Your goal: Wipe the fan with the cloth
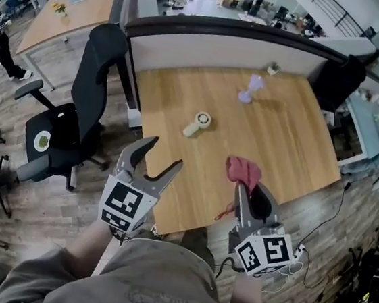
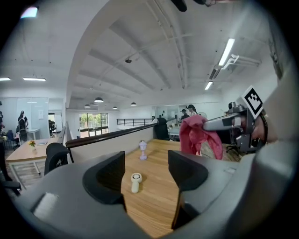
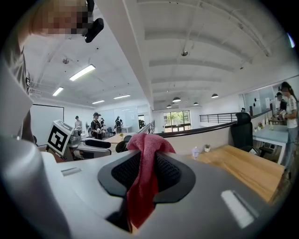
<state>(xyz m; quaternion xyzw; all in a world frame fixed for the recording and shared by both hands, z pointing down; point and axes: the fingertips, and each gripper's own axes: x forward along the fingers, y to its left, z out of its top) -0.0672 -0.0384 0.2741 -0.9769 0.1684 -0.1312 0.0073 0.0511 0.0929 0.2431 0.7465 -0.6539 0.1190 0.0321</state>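
Observation:
A small cream hand-held fan (image 1: 198, 123) lies flat near the middle of the wooden table (image 1: 292, 145); the left gripper view shows this fan (image 2: 135, 181) between the jaws, farther out. My left gripper (image 1: 164, 157) hovers open over the table's near left edge, nothing in it. My right gripper (image 1: 248, 185) is shut on a red cloth (image 1: 243, 169), which bunches above the jaw tips and hangs down. In the right gripper view the cloth (image 3: 144, 182) is pinched between both pads. The left gripper view catches the held cloth (image 2: 198, 134) at the right.
A small lilac desk fan (image 1: 250, 89) and a little potted plant (image 1: 273, 69) stand near the table's far edge by a partition (image 1: 222, 46). A black office chair (image 1: 70, 127) sits left of the table, another (image 1: 337, 79) at its right. Cables lie on the floor at right.

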